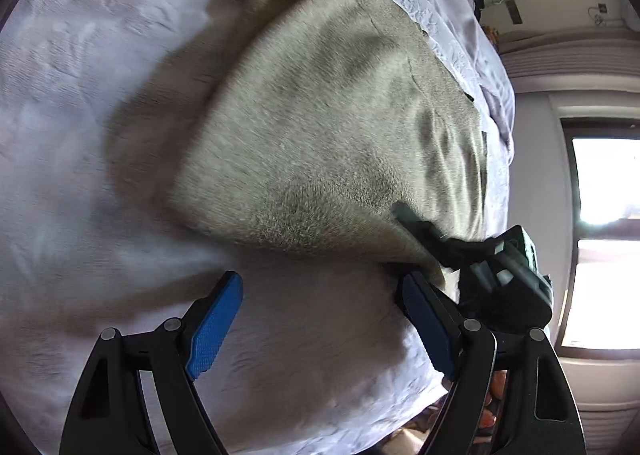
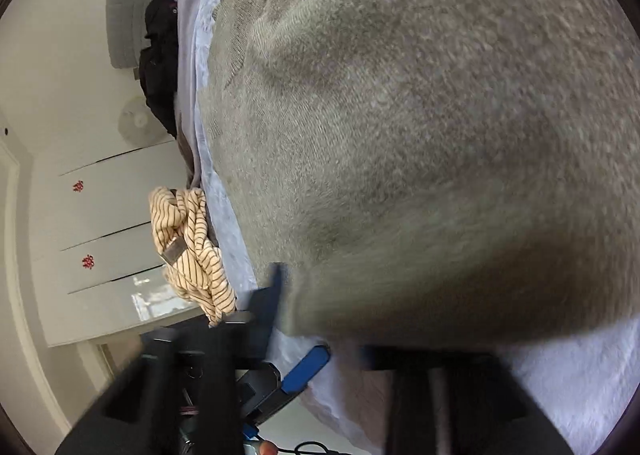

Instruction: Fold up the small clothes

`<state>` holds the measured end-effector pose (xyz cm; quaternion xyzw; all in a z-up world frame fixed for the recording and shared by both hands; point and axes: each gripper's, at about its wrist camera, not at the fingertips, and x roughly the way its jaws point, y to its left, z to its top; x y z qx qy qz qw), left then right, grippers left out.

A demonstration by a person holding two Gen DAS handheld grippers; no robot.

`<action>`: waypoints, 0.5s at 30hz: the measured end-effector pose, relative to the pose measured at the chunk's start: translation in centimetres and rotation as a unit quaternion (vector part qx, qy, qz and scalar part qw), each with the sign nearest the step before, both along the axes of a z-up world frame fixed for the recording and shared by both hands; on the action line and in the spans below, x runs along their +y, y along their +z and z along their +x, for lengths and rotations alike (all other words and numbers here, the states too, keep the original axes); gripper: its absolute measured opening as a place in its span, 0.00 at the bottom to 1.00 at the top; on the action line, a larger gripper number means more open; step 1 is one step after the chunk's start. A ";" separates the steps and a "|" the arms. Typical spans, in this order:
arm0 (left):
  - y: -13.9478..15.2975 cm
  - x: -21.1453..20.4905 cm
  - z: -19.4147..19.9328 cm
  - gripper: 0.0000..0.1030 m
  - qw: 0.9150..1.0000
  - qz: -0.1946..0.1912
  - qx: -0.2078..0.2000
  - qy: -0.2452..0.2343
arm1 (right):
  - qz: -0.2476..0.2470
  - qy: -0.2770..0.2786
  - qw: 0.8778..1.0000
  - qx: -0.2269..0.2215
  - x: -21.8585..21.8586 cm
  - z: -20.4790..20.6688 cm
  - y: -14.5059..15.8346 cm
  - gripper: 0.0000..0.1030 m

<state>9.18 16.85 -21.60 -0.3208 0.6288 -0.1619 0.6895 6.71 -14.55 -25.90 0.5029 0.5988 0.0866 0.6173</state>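
Observation:
A grey knit garment [image 1: 328, 123] lies spread on the lavender bed cover [image 1: 80, 95], with its near corner lifted. My right gripper [image 1: 416, 223] comes in from the right in the left wrist view and is shut on that lifted corner. In the right wrist view the grey knit garment [image 2: 420, 135] fills most of the picture and drapes over my blurred right gripper [image 2: 296, 307], hiding one finger. My left gripper [image 1: 320, 311] hovers open just in front of the garment's near edge, with only bed cover between its blue pads [image 1: 216, 319].
A beige striped garment [image 2: 188, 247] lies crumpled at the bed's edge, and a black garment [image 2: 160, 63] sits farther along it. White cupboard doors [image 2: 100, 215] stand beyond the bed. A bright window [image 1: 600, 235] is on the right. The bed's edge [image 1: 400, 407] drops off near my left gripper.

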 end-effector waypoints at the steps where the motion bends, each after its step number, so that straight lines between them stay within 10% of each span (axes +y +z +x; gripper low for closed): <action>1: -0.1 -0.2 0.1 0.81 1.000 -0.006 0.001 0.007 | 0.004 -0.002 1.000 -0.005 -0.3 0.1 0.1 0.13; 8: -0.4 -0.9 1.8 0.81 0.996 -0.044 -0.012 0.072 | 0.028 0.019 0.998 -0.045 -0.5 0.8 2.7 0.10; 15: 1.2 -1.9 4.7 0.81 0.995 0.032 -0.072 0.065 | 0.015 0.048 0.998 -0.043 -0.1 0.9 3.1 0.10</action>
